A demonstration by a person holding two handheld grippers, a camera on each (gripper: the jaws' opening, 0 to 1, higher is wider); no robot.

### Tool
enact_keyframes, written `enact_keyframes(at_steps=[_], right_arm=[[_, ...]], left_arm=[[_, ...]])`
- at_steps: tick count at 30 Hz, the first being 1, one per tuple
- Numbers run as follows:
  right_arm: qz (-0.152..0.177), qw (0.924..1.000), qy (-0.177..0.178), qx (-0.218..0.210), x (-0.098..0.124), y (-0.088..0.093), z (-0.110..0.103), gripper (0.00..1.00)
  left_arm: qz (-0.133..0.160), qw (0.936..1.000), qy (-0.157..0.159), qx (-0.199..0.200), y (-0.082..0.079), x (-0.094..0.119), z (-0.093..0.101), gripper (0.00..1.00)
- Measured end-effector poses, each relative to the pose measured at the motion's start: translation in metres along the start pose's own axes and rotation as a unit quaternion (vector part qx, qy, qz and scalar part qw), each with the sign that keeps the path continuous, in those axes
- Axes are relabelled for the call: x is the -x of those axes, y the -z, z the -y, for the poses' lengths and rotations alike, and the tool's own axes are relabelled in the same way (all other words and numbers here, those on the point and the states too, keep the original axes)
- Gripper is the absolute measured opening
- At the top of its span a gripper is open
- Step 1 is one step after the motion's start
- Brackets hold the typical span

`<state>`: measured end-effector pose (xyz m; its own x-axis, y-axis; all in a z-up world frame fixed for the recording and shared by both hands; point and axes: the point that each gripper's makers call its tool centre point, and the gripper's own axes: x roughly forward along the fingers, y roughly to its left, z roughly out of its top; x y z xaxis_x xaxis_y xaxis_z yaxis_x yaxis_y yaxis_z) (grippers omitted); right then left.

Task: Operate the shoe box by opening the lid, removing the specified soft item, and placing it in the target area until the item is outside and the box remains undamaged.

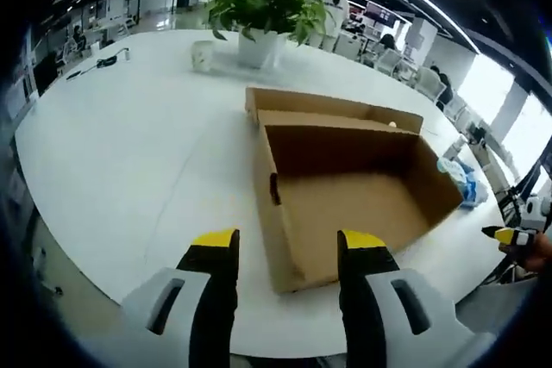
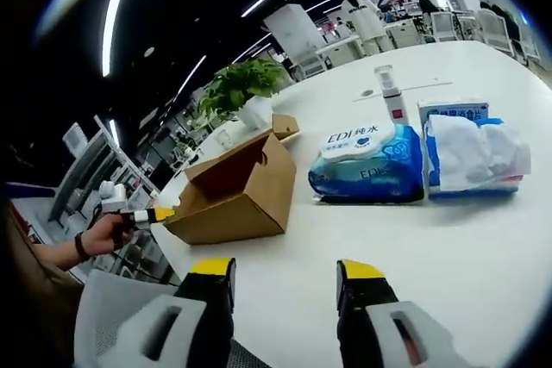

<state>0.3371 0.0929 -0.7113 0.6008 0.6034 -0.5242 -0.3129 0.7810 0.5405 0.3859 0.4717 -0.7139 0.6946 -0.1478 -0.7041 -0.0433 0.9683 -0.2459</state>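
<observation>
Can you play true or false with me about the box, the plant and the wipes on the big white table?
1. The cardboard box is open and looks empty inside. True.
2. The potted plant stands inside the box. False: it stands on the table beyond the box.
3. The blue wipes pack lies on the table outside the box. True.
4. The left hand-held gripper is squeezing the box wall. False: its jaws are open and hold nothing.
5. The right hand-held gripper is carrying the tissue pack. False: its jaws are open and the tissue pack lies on the table beside the wipes.
</observation>
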Motion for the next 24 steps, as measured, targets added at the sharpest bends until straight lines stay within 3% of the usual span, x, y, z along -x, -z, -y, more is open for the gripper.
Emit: enact_keyframes(at_steps=[7,11,18,24], right_arm=[[0.002,0.9999,0.0,-0.01,0.001,0.002,-0.001,0.43],[-0.001,1.0,-0.001,-0.009,0.001,0.005,-0.003,0.43],[-0.007,1.0,-0.001,-0.007,-0.003,0.003,-0.006,0.41],[-0.009,0.9999,0.0,0.01,-0.016,-0.018,-0.017,0.41]], left_arm=[[-0.018,0.9977,-0.007,0.064,0.012,-0.008,-0.004,0.26],[-0.02,0.9974,-0.018,0.067,0.011,-0.013,-0.011,0.14],[-0.012,0.9982,-0.027,0.051,0.011,-0.013,-0.009,0.12],[-0.006,0.9973,-0.026,0.068,0.011,-0.013,-0.01,0.12]])
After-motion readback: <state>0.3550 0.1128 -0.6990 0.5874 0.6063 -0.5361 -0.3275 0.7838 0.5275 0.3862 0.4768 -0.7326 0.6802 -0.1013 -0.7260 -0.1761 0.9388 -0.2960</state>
